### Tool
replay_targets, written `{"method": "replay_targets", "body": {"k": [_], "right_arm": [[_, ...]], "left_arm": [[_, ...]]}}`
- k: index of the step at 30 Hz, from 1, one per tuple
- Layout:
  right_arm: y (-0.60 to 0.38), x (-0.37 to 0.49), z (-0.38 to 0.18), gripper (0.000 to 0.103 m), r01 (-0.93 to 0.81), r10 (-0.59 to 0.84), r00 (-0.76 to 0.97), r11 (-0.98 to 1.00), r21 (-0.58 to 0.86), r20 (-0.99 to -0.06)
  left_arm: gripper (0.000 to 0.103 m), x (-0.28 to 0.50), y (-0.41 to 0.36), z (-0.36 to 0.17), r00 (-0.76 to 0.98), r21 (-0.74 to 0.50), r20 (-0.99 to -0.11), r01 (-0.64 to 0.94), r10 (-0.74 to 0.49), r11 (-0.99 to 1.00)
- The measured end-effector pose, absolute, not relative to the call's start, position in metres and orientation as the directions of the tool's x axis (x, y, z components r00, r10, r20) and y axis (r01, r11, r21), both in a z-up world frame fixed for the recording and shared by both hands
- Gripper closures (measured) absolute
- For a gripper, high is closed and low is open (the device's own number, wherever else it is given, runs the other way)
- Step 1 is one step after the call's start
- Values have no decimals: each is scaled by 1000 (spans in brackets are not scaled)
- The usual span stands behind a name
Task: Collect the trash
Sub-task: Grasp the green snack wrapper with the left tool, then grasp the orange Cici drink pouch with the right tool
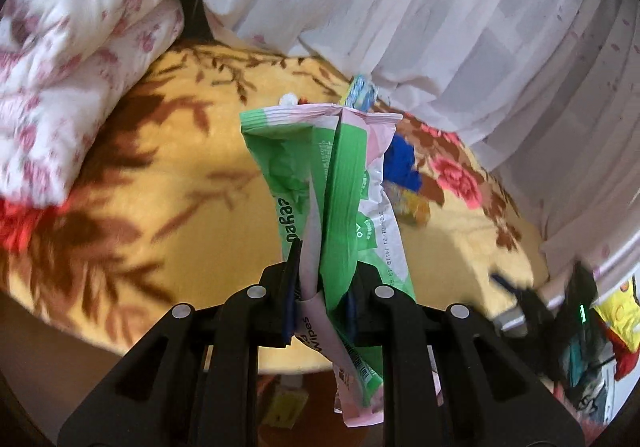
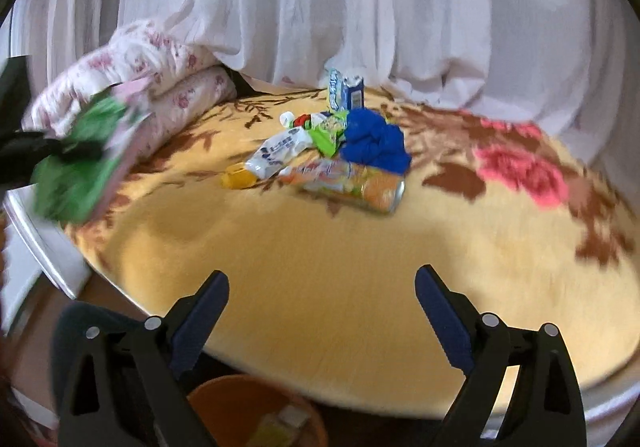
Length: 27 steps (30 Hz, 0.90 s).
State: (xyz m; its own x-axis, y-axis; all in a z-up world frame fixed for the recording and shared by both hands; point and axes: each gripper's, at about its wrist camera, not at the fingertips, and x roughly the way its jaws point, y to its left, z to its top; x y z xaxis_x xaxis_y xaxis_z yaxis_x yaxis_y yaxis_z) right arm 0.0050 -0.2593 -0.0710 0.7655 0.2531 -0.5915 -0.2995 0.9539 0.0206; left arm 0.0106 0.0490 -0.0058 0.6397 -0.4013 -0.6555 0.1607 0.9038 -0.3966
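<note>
My left gripper (image 1: 322, 275) is shut on a crumpled green and pink wipes packet (image 1: 340, 183), held upright above the bed's front edge. The packet also shows blurred at the left of the right wrist view (image 2: 84, 155). My right gripper (image 2: 322, 287) is open and empty above the near part of the yellow blanket (image 2: 320, 259). A pile of trash lies mid-bed: a white pouch (image 2: 280, 153), an orange snack wrapper (image 2: 352, 181), a green wrapper (image 2: 330, 131), a yellow piece (image 2: 240, 179), a blue crumpled bag (image 2: 376, 145) and a blue-white carton (image 2: 346, 91).
An orange bin (image 2: 224, 399) with some trash stands on the floor below the bed's front edge, under my right gripper. Folded floral quilts (image 2: 160, 87) lie at the back left. A white curtain (image 2: 360, 7) hangs behind the bed.
</note>
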Motion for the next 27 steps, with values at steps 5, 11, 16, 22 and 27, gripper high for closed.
{"method": "replay_targets", "body": {"k": [5, 11, 16, 22, 27], "right_arm": [[-238, 62, -73, 10, -325, 178, 772, 936, -138, -610], [-201, 132, -99, 12, -324, 9, 751, 876, -357, -661], [-180, 172, -126, 13, -321, -115, 729, 814, -485, -675], [-178, 195, -132, 27, -330, -129, 693, 818, -471, -710], [-188, 192, -123, 54, -310, -93, 678, 863, -399, -729]], "left_arm": [[86, -14, 59, -21, 625, -430, -654, 157, -426, 889], [86, -22, 63, -32, 601, -460, -655, 163, -458, 873], [86, -23, 65, -35, 596, -472, -649, 171, -472, 865], [86, -22, 62, -39, 584, -480, -650, 182, -487, 858], [86, -24, 61, -40, 583, -477, -651, 185, -487, 859]]}}
